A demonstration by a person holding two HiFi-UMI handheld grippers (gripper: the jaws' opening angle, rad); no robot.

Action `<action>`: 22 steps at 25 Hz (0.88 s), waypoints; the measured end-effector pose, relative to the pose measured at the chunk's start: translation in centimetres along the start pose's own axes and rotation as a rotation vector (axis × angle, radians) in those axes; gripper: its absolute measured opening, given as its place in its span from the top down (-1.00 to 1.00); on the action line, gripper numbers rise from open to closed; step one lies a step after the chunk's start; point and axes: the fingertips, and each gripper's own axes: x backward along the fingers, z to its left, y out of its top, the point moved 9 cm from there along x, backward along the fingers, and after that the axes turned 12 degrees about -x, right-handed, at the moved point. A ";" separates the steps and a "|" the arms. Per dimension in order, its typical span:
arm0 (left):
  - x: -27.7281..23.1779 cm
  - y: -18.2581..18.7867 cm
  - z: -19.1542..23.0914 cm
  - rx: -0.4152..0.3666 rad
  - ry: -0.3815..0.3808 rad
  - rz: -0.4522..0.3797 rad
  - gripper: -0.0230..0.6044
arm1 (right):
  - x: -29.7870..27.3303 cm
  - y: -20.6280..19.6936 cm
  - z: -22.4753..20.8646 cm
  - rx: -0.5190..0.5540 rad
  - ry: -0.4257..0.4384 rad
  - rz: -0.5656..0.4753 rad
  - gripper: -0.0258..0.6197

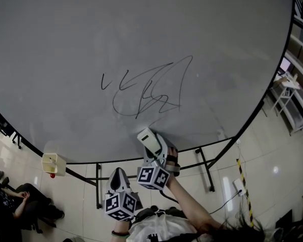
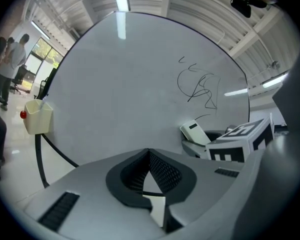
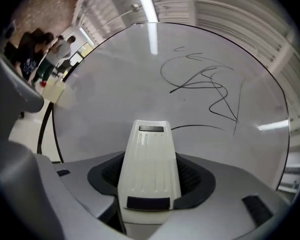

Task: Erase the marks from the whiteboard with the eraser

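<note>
1. Whiteboard (image 1: 81, 49): large and pale grey, filling most of the head view. Its dark lower edge curves across above a black stand (image 1: 204, 165) on a tiled floor (image 1: 265, 150).
2. Marks (image 1: 149, 87): thin black scribble on the lower middle of the board. It is a short tick at the left, then looping and angled strokes to the right. In the right gripper view 1 separate curved stroke lies under the scribble, nearest the eraser.
3. Eraser (image 3: 149, 166): white ribbed plastic body with a dark strip at each end. It sits between the jaws of the right gripper (image 1: 155, 150), which are closed onto its 2 sides.
4. Eraser position: at the board's lower part, just under the marks, its front end pointing up toward them. No view settles whether it touches the board.
5. Left gripper (image 2: 149, 156): jaws together, pads meeting at the tip, nothing between them. In the head view it hangs below the board's lower edge, just beside and to the left of the right gripper, lower in frame.
6. Each gripper carries a marker cube (image 1: 152, 177). The 2 cubes are near each other but apart.
7. Cream box (image 1: 53, 163): hangs at the board's lower left edge, with a small red thing (image 1: 52, 175) just under it.
8. Seated person (image 1: 17, 200) in dark clothes at the lower left of the head view, well apart from the board.
9. White shelf frame (image 1: 293, 102) stands at the right, past the board's edge.
</note>
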 end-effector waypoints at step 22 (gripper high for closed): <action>0.7 0.1 0.6 0.007 0.015 -0.009 0.94 | 2.5 3.7 -15.1 -0.421 -0.244 -0.100 0.06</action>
